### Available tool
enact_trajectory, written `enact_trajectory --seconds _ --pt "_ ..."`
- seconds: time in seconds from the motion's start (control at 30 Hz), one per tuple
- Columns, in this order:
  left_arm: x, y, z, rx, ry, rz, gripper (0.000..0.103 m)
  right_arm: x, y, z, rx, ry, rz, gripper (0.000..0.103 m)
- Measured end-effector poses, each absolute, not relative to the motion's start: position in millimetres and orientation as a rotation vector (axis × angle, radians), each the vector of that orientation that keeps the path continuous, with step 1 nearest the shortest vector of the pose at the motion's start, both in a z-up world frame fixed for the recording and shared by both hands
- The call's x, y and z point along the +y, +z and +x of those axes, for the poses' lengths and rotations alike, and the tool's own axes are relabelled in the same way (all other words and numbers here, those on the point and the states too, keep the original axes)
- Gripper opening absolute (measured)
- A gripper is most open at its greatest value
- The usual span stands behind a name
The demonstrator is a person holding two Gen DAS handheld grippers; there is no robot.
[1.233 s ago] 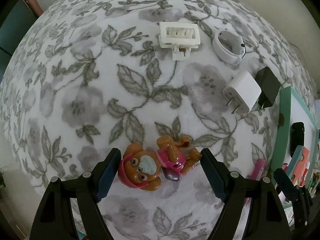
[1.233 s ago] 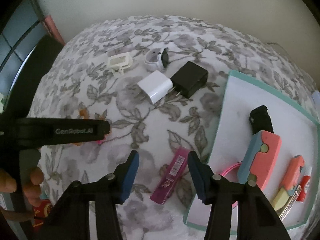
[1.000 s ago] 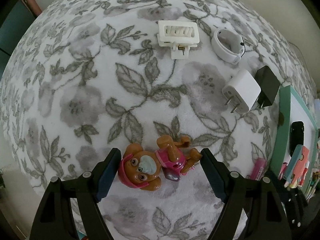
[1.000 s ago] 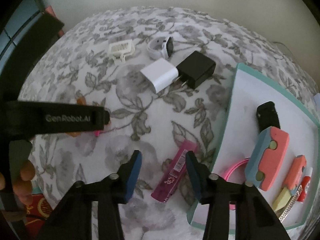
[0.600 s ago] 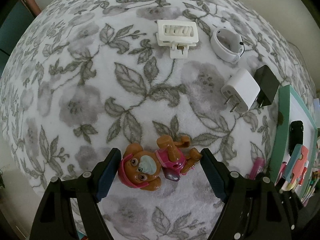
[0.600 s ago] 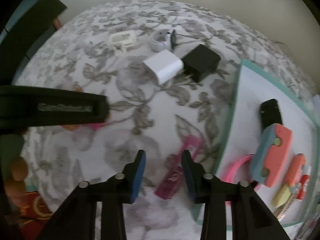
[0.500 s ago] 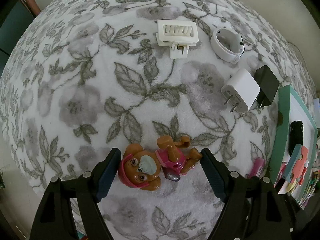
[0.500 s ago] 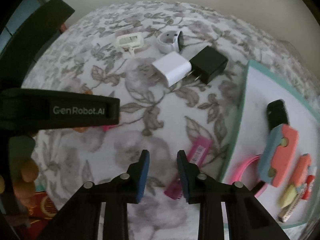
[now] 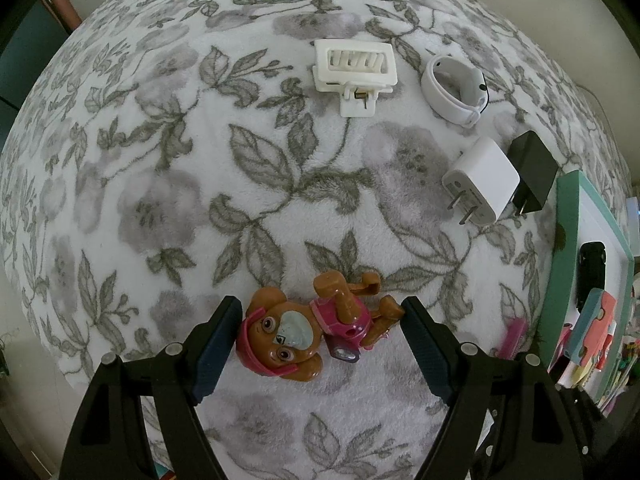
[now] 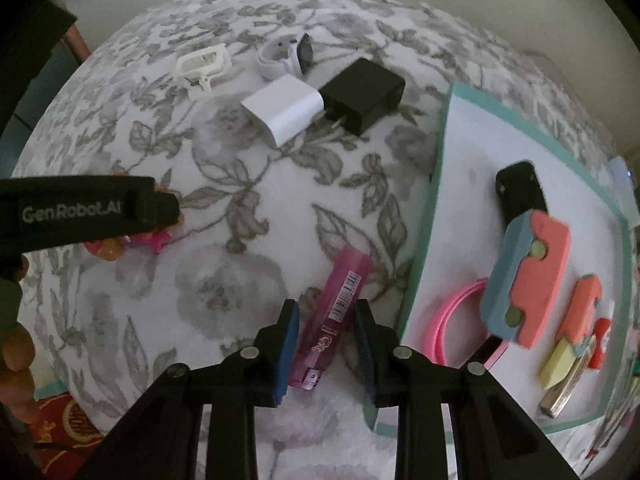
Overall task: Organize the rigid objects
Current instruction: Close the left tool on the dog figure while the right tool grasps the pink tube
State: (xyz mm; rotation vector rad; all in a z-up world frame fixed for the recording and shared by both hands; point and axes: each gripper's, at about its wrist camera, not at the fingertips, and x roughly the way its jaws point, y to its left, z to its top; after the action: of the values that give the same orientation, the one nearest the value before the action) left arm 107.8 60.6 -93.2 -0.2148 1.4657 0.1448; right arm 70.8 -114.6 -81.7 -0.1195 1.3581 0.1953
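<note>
A brown puppy figurine (image 9: 304,330) in a pink cap and vest lies on its back on the floral blanket (image 9: 160,160). A pink rectangular case (image 10: 334,316) with a barcode label lies flat, angled, just beside the teal tray (image 10: 426,240). Farther off sit a white hair claw (image 9: 354,68), a white wristband (image 9: 452,88), and white (image 9: 482,180) and black (image 9: 532,172) chargers side by side.

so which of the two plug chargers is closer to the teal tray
The black charger. It lies on the tray side of the white charger, which sits beside it, further out on the floral blanket.
</note>
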Motion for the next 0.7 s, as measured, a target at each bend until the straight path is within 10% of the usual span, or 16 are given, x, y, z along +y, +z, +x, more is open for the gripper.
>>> enact_trajectory --seconds 0.7 --pt "39 -103 106 1.471 0.152 -0.162 0.08 -103 -93 63 1.297 0.187 -0.163 0.026"
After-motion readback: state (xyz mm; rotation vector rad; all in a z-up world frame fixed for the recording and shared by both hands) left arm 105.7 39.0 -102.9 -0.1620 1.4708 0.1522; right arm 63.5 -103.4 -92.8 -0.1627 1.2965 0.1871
